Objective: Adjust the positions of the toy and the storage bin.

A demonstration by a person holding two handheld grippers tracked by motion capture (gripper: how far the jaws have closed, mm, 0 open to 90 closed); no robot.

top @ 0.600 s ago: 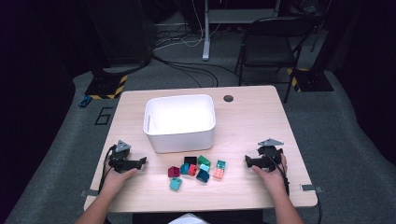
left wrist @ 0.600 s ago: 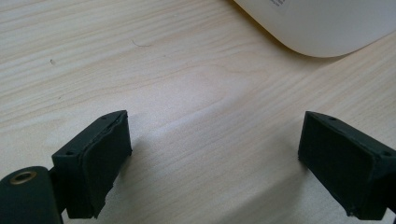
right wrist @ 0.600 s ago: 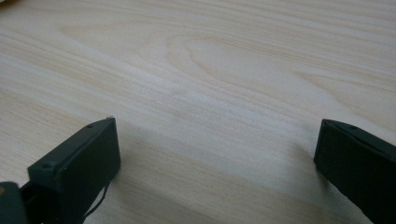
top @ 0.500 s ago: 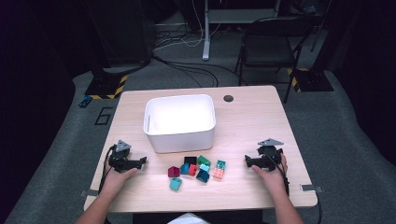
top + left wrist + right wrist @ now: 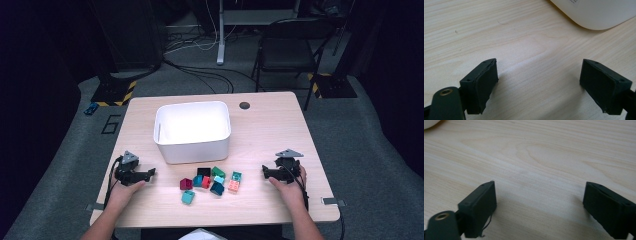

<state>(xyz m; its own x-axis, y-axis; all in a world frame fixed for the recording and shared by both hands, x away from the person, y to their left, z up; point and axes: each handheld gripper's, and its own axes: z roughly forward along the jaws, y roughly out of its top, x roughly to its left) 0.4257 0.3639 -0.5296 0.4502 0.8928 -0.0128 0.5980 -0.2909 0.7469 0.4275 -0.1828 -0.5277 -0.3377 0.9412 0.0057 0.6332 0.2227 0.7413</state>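
Left gripper [image 5: 150, 173] and right gripper [image 5: 265, 172] gaping, empty, flanking blocks [image 5: 210, 180], near white bin [image 5: 192, 146]

The person's two forearms come in from the near edge, spread well apart, each hand low over the table. The left hand [image 5: 122, 189] wraps the left gripper [image 5: 150, 172], whose black jaws point inward toward the middle; its grey three-cornered plate sits on top and a cable loops back along the wrist. The right hand [image 5: 287, 184] holds the right gripper [image 5: 264, 172] the mirrored way, jaws aimed inward to the left, plate on top, cable trailing by the forearm. In the left gripper view [image 5: 539, 82] the jaws stand wide apart with nothing between them. The right gripper view [image 5: 540, 205] shows the same: jaws spread wide, empty, just above the surface.
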